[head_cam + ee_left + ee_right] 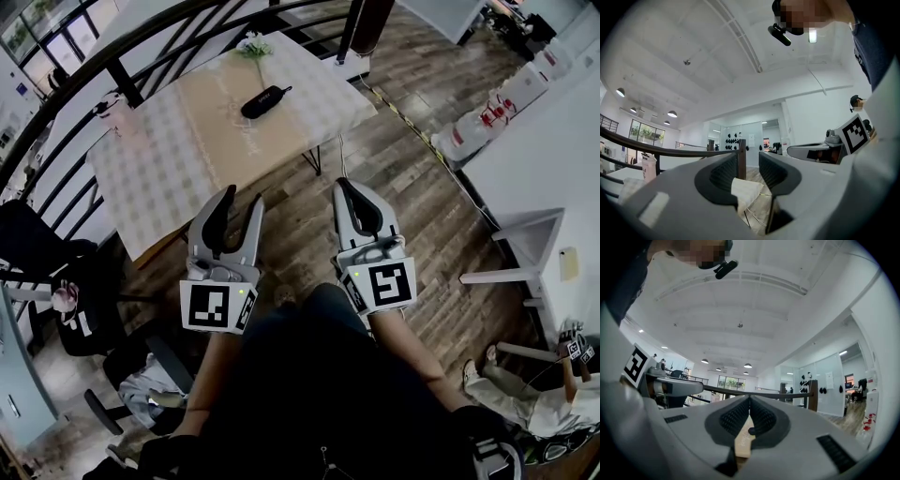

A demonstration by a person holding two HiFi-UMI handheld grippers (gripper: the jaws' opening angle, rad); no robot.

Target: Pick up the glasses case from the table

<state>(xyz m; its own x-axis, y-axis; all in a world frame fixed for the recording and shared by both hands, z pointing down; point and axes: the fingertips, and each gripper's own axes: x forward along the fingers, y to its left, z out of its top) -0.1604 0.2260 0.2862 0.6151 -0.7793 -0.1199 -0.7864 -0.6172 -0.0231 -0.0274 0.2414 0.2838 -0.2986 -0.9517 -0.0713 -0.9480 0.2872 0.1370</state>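
The black glasses case (266, 101) lies on the far part of a table (169, 159) covered with a pale cloth. Both grippers hover over the wooden floor, short of the table's near edge and well away from the case. My left gripper (241, 199) points at the table with its jaws apart and nothing between them; in the left gripper view (750, 164) only the cloth corner shows through the gap. My right gripper (344, 186) is shut with nothing held, and its tips meet in the right gripper view (750, 400).
A small white flower sprig (253, 45) lies beyond the case. A pale jar (116, 112) stands at the table's left edge. A dark curved railing (141, 52) runs behind the table. A black chair (42, 248) stands at the left, white furniture (525, 234) at the right.
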